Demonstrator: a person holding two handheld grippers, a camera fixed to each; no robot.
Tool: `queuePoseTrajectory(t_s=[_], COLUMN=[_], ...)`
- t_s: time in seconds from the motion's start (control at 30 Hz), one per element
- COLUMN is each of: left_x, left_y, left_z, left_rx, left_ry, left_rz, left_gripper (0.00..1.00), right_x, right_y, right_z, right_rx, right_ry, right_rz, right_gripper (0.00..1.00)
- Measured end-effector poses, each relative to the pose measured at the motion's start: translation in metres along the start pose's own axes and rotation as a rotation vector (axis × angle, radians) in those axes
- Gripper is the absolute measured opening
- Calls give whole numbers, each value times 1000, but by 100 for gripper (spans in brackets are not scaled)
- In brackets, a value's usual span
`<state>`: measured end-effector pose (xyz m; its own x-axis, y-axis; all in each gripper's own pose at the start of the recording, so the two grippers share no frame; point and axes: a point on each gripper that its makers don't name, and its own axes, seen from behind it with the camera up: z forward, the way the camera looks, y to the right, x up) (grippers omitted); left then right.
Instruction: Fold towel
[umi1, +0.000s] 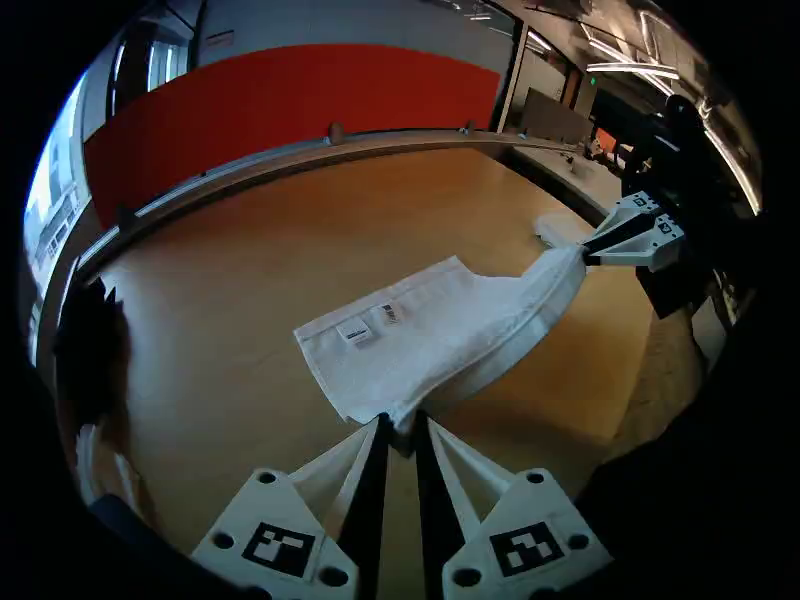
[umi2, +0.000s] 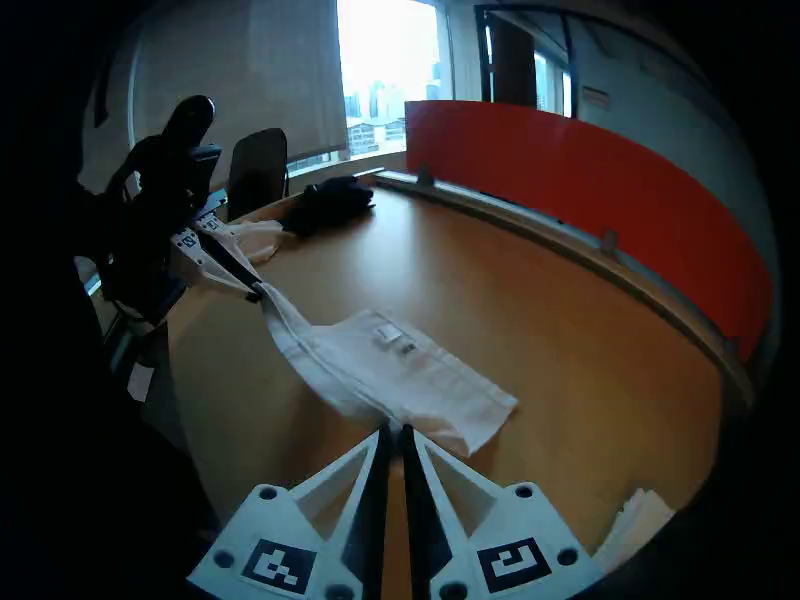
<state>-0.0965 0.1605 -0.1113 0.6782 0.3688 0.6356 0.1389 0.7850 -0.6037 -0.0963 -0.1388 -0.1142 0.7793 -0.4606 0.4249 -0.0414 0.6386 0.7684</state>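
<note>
1. The towel (umi1: 430, 320) lies partly flat on the table (umi1: 250, 260). One edge is raised and strung between the two grippers, probably so that it can be carried over the flat part as a fold.
2. Left gripper (umi1: 400, 425): the fingers are almost together, pinching one corner of the raised edge.
3. Right gripper (umi2: 393, 432): the fingers are equally narrow, clamped on the other corner.

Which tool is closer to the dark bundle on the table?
Left. The left tool holds one end of the towel a short way from the dark bundle; the right tool grips the other end, farther off.
</note>
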Motion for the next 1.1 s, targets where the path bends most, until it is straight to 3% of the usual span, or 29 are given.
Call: queuePoseTrajectory(t_s=[0.3,0.8,1.1], left_x=[9,25,18], left_y=[-10,-37,-47], left_z=[16,62,88], left_rx=[12,31,33], left_ry=[12,15,-14], left_rz=[-6,-6,-6], left_gripper=[18,18,18], right_x=[0,-11,-19], right_y=[14,41,56], right_z=[16,57,80], right_rx=[-4,-6,-11], right_ry=[-11,-58,-81], right_rz=[3,5,24], right_gripper=[9,9,9])
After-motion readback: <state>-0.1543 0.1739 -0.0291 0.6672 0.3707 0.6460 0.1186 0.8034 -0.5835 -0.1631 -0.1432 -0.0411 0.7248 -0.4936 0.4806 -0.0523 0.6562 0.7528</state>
